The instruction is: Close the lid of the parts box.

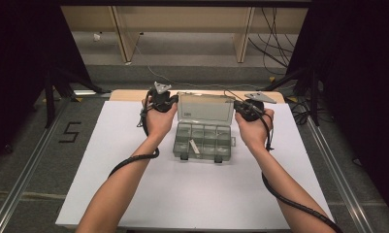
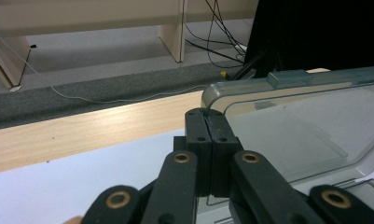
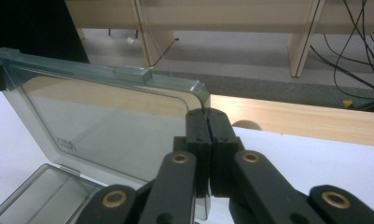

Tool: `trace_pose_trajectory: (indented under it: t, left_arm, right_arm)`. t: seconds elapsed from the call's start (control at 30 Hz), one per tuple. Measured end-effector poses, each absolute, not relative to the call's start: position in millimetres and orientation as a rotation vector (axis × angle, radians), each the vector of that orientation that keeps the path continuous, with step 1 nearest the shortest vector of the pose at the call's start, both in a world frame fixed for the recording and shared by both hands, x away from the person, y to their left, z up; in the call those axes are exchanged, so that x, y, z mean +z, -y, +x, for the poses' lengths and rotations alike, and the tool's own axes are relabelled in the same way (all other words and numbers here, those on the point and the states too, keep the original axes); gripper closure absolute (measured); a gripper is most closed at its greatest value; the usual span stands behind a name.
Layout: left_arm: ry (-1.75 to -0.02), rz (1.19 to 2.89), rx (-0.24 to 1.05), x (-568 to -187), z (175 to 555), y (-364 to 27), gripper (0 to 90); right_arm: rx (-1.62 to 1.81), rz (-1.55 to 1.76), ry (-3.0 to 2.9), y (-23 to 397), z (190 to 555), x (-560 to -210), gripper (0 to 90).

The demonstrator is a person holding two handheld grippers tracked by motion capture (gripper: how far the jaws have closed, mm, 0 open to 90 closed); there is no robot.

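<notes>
Translucent grey compartment box (image 1: 202, 141) at centre frame, resting on the white table (image 1: 134, 194) with its base divided into small cells. The hinged lid (image 1: 205, 110) stands open, nearly upright, along the box's far edge. A small pale item (image 1: 194, 146) lies in a lower-left cell.

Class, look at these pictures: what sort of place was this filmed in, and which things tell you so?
Probably a lab or recording workspace, not a home: a white-topped table set between black curtains, loose cables on the floor, and a taped "5" marker beside it.

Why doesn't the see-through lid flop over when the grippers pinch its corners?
The lid is probably stiff plastic: it stands up flat with no sag. It likely feels light, being thin and clear. Smooth plastic may be slippery, so the left gripper and right gripper pinch its edges.
</notes>
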State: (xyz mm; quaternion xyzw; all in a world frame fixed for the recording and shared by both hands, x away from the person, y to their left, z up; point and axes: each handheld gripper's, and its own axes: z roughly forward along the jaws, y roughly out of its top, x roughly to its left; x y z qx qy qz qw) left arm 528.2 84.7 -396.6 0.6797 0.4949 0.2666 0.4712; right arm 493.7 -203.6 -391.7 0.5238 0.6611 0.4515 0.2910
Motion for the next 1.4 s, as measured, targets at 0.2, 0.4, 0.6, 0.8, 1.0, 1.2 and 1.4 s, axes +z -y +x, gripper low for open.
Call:
trace_pose_trajectory:
  t: [0.2, 0.4, 0.6, 0.8, 1.0, 1.2, 1.4]
  left_arm:
    - [-1.194, 1.665, 0.657, -397, 523, -87, 88.8]
    - [-1.184, 1.660, 0.653, -398, 519, -88, 88.8]
    - [-1.166, 1.665, 0.666, -399, 514, -89, 88.8]
    - [-1.149, 1.669, 0.677, -400, 511, -90, 88.7]
    - [-1.137, 1.673, 0.688, -401, 508, -90, 88.7]
    - [-1.123, 1.681, 0.693, -401, 506, -91, 88.6]
    - [-1.101, 1.684, 0.699, -403, 503, -93, 88.4]
  right_arm:
    - [1.212, 1.376, -1.763, 203, 489, -393, 89.2]
    - [1.196, 1.362, -1.768, 203, 483, -394, 89.2]
    - [1.194, 1.346, -1.768, 203, 477, -395, 89.1]
    - [1.184, 1.328, -1.777, 203, 473, -395, 89.0]
    - [1.192, 1.329, -1.782, 203, 470, -395, 89.0]
    - [1.176, 1.320, -1.787, 202, 467, -395, 89.0]
    - [1.189, 1.298, -1.791, 202, 464, -396, 89.0]
